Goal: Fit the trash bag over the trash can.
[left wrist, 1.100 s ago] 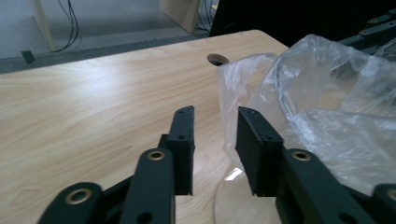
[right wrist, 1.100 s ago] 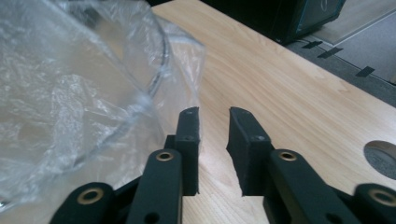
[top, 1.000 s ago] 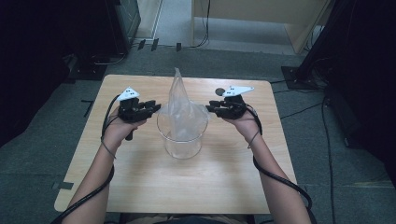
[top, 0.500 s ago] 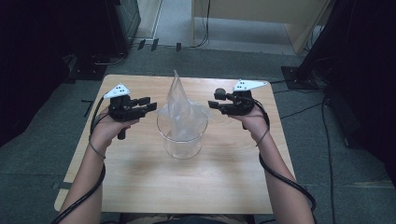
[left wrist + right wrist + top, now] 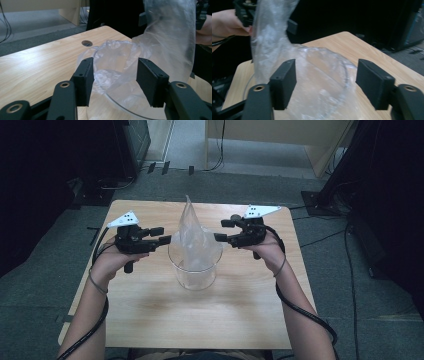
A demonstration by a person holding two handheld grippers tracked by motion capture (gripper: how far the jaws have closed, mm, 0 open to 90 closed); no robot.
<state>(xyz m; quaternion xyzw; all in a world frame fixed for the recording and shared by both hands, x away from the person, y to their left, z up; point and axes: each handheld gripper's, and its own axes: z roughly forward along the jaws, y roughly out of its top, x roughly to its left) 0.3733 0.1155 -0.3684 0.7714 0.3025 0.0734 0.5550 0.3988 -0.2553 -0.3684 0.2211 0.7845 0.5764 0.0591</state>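
Observation:
A clear round jar stands mid-table with a clear plastic bag tucked inside, its top rising in a point. My left gripper hovers just left of the jar's rim, and its jaws have just been opening. In the left gripper view the left gripper is open, with the bag beyond its pads and untouched. My right gripper hangs at the jar's right, and its jaws have also just been opening. The right gripper is open over the jar's rim, gripping nothing.
The wooden table has a cable hole near its far edge. Dark cabinets stand on the left and black equipment on the right. A pale desk is at the back, with cables on the grey floor.
Both hands have drawn outward from the jar and risen a little. Both pairs of jaws stand wider than before, and the bag stays in the jar.

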